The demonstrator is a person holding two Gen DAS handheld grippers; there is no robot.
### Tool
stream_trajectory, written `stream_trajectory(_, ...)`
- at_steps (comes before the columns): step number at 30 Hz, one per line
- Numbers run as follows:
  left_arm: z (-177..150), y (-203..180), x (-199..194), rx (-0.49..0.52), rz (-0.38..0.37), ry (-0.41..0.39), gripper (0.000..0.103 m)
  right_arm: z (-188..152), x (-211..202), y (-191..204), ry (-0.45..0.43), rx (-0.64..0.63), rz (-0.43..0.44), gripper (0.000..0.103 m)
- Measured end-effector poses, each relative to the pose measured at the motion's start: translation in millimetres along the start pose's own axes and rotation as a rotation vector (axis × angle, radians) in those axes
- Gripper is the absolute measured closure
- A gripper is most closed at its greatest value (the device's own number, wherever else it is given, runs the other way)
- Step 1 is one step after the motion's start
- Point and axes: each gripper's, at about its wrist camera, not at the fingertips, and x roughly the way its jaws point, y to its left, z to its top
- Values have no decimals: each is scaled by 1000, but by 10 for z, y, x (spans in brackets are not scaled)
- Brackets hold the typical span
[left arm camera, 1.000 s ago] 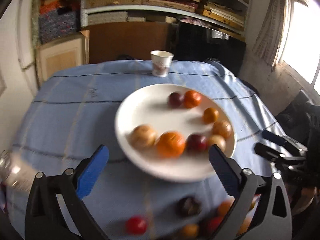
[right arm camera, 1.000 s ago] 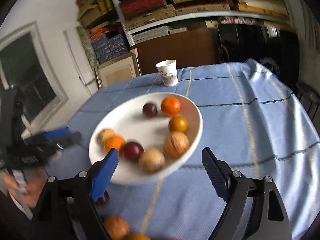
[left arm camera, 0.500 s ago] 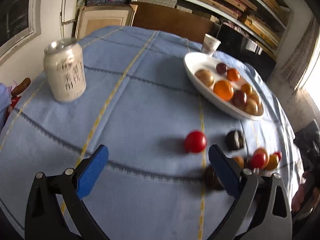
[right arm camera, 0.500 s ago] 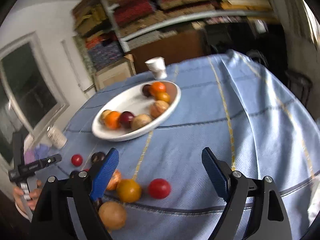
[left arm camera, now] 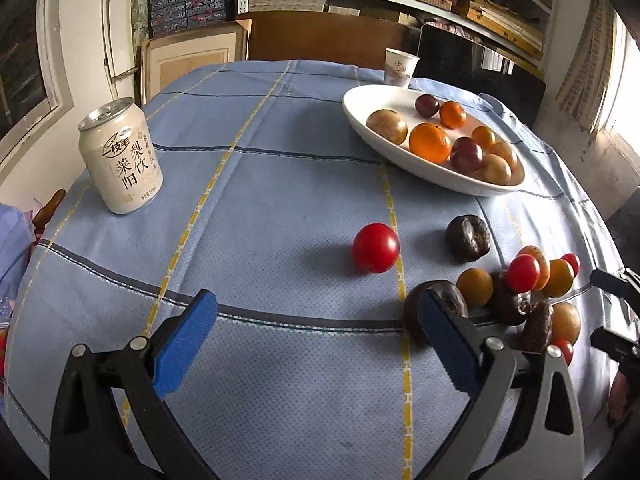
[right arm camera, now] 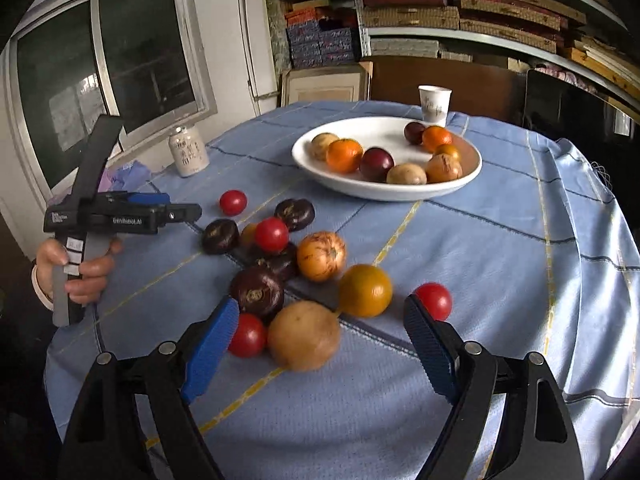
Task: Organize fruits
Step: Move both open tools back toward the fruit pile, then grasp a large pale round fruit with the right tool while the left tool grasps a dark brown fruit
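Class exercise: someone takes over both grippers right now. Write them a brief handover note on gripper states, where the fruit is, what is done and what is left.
Left gripper: open, empty, above the cloth.
Right gripper: open, empty, over the pale round fruit.
Plate: eight fruits already in it.
Left to do: a loose cluster of about a dozen fruits lies on the cloth near the table edge, plus one red fruit apart from it.
The can and cup are not part of the job.

Right gripper [right arm camera: 320,354] gapes over a tan fruit [right arm camera: 303,335]; white plate [right arm camera: 340,178] beyond holds more.
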Motion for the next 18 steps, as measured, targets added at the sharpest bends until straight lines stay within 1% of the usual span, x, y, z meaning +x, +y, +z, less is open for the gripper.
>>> stream_trajectory(4,-2,-4,1,5,3,0,4,-41,2,38,24,-14,5,22)
stream_trajectory(7,-5,-26,10,17,9,3,4,-55,53,48,55,-19,5,27)
stream_trajectory(9,-7,-43,6,27,7,3,5,-69,99,30,83,-10,-1,36)
stream_trajectory(10,-10,-53,1,31,8,0,4,-78,129,15,103,-3,1,44)
stream_trajectory(11,-11,-64,0,35,9,-2,4,-84,141,3,109,3,10,44)
stream_trajectory(14,-9,-95,12,45,11,1,4,-88,142,25,106,-9,5,44)
stream_trajectory(18,-10,-98,7,47,9,0,4,-95,199,82,130,-37,3,45)
